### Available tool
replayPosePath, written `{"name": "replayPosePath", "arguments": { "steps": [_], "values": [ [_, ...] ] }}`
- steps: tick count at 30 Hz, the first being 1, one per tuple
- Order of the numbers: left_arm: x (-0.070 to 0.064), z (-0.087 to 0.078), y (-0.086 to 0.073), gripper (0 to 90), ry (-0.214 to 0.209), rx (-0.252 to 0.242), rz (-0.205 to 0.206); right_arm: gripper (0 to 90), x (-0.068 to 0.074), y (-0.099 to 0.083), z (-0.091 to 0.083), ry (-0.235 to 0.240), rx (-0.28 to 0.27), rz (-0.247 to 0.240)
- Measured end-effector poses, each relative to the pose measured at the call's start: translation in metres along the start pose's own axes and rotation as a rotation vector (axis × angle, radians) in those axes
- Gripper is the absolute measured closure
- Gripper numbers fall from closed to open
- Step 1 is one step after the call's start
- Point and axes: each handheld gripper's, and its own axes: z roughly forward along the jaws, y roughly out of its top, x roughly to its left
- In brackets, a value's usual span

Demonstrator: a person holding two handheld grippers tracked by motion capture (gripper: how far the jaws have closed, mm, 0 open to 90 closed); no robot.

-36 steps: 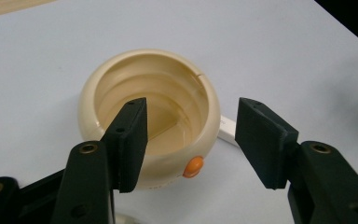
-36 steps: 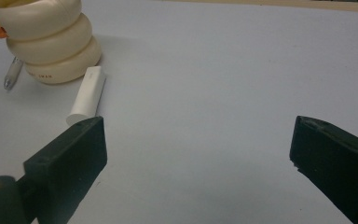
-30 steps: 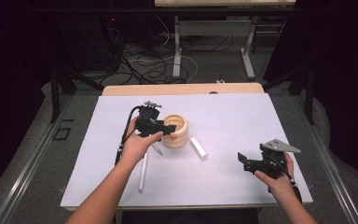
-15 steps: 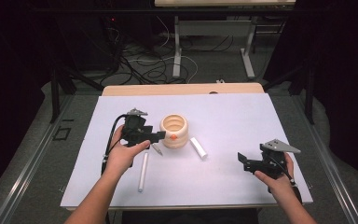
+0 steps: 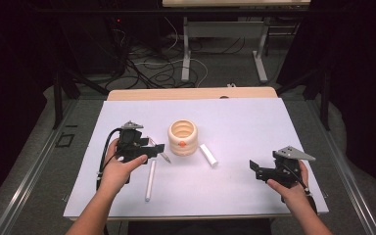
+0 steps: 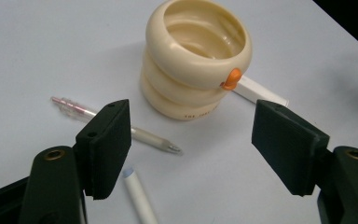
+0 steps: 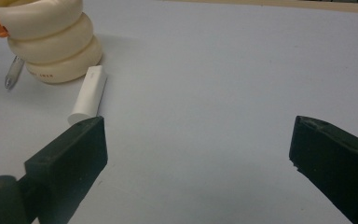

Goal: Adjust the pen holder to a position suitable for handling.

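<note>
A cream ribbed holder [image 5: 182, 137] with an orange knob stands upright mid-table, its inside bare [image 6: 196, 56]. Left of it lies a clear pen [image 5: 159, 151] [image 6: 121, 128]. A long white stick [image 5: 150, 178] [image 6: 140, 200] lies nearer the person, and a short white cylinder [image 5: 208, 154] [image 7: 87, 95] lies right of the holder. My left gripper [image 5: 156, 148] [image 6: 193, 149] is open and holds nothing, hovering over the clear pen and facing the holder. My right gripper [image 5: 253, 169] [image 7: 198, 158] is open with nothing in it, low over bare table at the right front.
A white sheet [image 5: 254, 122] covers the table; a wooden edge [image 5: 191, 93] shows at the back. Dark floor with cables and desk legs lies beyond. The left gripper's cable [image 5: 105, 152] loops beside the left hand.
My left gripper has drawn back to the left, away from the holder's rim, and now hangs over the clear pen. The right gripper has stayed still.
</note>
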Motion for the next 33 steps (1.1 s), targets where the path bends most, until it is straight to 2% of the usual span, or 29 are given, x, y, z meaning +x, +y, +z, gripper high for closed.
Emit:
{"name": "replayPosePath", "arguments": {
  "steps": [2, 7, 11, 18, 23, 28, 32, 33],
  "values": [
    [0.003, -0.001, -0.004, 29.0, -0.01, 0.012, -0.012, 3.9, 0.0, 0.0, 0.0, 0.001, 0.0, 0.003],
    [0.008, -0.004, -0.014, 28.3, -0.044, -0.013, -0.044, 3.9, 0.0, 0.0, 0.0, 0.0, 0.001, -0.001],
    [0.01, -0.007, -0.022, 27.3, -0.04, -0.041, -0.064, 3.9, 0.0, 0.0, -0.001, 0.0, 0.0, 0.0],
    [0.016, -0.013, -0.036, 26.2, -0.016, -0.058, -0.092, 3.9, 0.0, 0.0, -0.001, 0.0, -0.001, 0.001],
    [0.02, -0.016, -0.047, 28.5, 0.03, -0.033, -0.091, 3.9, 0.0, 0.0, -0.002, -0.001, 0.004, 0.006],
    [0.023, -0.019, -0.058, 34.0, 0.013, -0.009, -0.122, 3.9, 0.0, -0.001, -0.001, -0.002, 0.001, 0.002],
    [0.024, -0.02, -0.062, 36.1, 0.022, 0.028, -0.143, 3.9, 0.001, -0.001, -0.001, 0.001, 0.003, 0.004],
    [0.024, -0.02, -0.064, 36.5, 0.024, 0.022, -0.155, 3.9, 0.001, -0.001, -0.001, 0.0, 0.005, 0.005]
  ]
}}
